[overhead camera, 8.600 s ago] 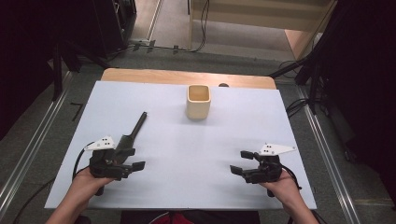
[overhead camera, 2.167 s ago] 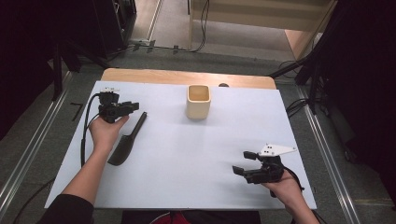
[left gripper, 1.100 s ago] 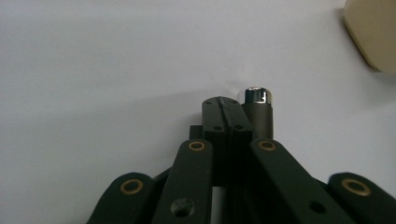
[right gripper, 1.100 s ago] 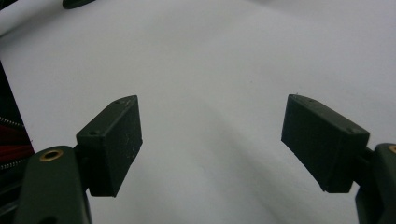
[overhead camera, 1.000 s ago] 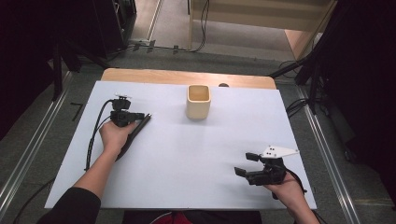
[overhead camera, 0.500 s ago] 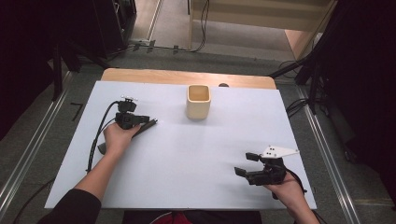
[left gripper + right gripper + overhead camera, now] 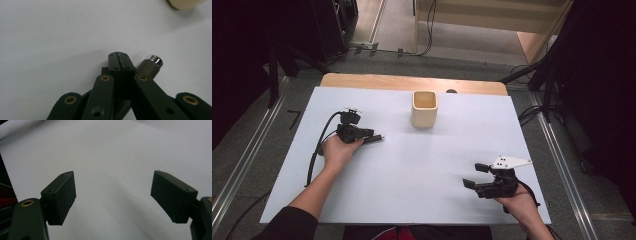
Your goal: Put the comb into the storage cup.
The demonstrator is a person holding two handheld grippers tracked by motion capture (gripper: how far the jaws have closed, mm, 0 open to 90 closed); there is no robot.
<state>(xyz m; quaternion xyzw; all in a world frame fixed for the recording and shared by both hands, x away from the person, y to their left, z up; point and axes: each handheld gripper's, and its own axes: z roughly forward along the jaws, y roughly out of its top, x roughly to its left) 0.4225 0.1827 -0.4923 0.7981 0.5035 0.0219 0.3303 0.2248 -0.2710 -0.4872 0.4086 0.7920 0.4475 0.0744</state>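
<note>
A black-handled tool with a silver end cap (image 7: 151, 64) sticks out just past my left gripper (image 7: 119, 56). The jaws are shut, and the handle runs beneath them and to their right. In the high view my left gripper (image 7: 371, 136) is at the table's left, pointing right, and the tool's tip (image 7: 380, 137) pokes out toward a beige cup (image 7: 424, 109). The hand hides the tool's wide end. My right gripper (image 7: 475, 176) rests at the front right, open, and nothing lies between its jaws (image 7: 117, 195).
The cup's edge (image 7: 186, 3) shows at the top right of the left gripper view. A white sheet (image 7: 422, 175) covers the table, with a wooden strip (image 7: 412, 82) along the back. My left gripper's cable (image 7: 314, 155) loops beside the forearm.
My left gripper has closed on the tool where it lay at the left and carried it right, toward the cup, turning the handle to point right. The right gripper has stayed put.
</note>
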